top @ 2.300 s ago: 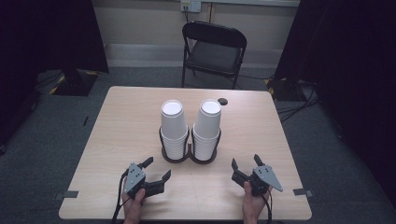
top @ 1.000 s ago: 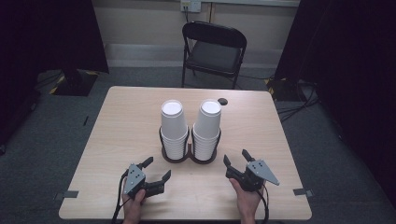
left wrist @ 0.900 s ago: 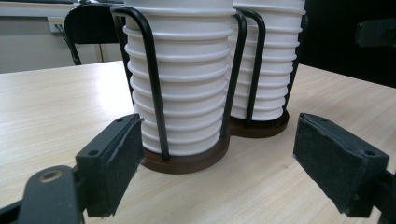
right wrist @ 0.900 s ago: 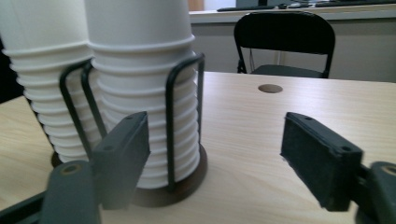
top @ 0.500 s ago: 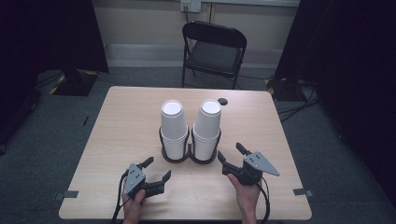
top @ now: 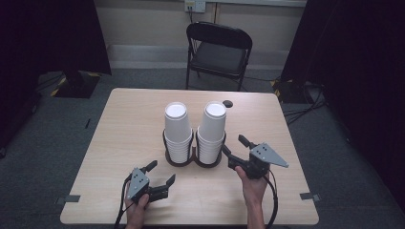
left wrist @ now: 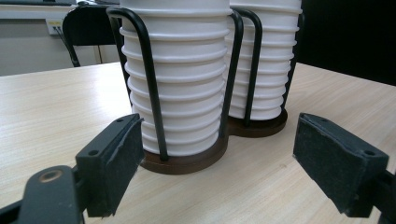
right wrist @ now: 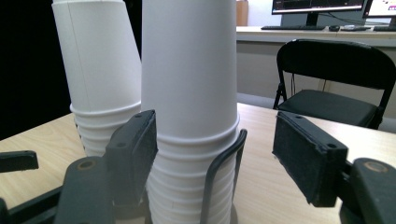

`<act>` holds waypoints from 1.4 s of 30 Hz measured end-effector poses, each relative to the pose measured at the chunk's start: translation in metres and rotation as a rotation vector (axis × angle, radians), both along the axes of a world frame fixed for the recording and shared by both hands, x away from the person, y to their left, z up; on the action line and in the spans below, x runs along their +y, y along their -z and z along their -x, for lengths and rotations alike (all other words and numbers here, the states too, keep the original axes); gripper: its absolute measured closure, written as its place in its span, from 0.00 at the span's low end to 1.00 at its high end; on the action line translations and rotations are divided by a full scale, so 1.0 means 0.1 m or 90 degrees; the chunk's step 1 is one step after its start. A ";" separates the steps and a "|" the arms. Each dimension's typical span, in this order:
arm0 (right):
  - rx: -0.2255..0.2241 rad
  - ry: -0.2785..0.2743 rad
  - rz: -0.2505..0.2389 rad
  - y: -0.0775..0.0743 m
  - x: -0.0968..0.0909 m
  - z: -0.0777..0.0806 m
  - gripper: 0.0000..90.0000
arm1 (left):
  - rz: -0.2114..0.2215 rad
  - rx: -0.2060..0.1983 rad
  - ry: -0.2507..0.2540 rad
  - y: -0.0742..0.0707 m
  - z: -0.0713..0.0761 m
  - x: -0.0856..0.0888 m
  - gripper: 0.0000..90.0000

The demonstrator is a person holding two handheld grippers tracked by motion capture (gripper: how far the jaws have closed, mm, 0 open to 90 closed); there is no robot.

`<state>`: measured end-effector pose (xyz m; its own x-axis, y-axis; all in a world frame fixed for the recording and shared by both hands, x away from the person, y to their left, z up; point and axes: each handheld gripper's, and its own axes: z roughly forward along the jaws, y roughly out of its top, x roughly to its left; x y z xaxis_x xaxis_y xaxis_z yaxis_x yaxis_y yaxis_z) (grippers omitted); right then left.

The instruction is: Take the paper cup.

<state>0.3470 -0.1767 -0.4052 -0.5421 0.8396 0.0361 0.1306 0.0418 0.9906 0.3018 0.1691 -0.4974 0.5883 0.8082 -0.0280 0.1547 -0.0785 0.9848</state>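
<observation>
Two tall stacks of white paper cups stand in a black wire holder (top: 193, 160) with brown round bases at the table's middle: a left stack (top: 176, 126) (left wrist: 180, 79) and a right stack (top: 212, 124) (right wrist: 189, 70). My left gripper (top: 162, 171) (left wrist: 224, 158) rests low near the front edge, open, aimed at the left stack. Raised beside the right stack, my right gripper (top: 232, 144) (right wrist: 217, 156) is open. Its jaws have just been closing a little, with nothing between the pads. The stack stands just beyond them.
A black folding chair (top: 219, 47) stands behind the wooden table (top: 124, 124). A small dark round object (top: 228, 103) lies near the far edge. Cables trail from both grippers toward the front edge.
My right gripper has risen and moved left toward the right cup stack. The left gripper has stayed where it was.
</observation>
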 end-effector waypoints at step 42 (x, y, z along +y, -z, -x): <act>0.063 -0.108 -0.011 -0.49 0.43 -0.79 0.15 | 0.005 -0.002 0.006 0.00 0.00 0.01 0.18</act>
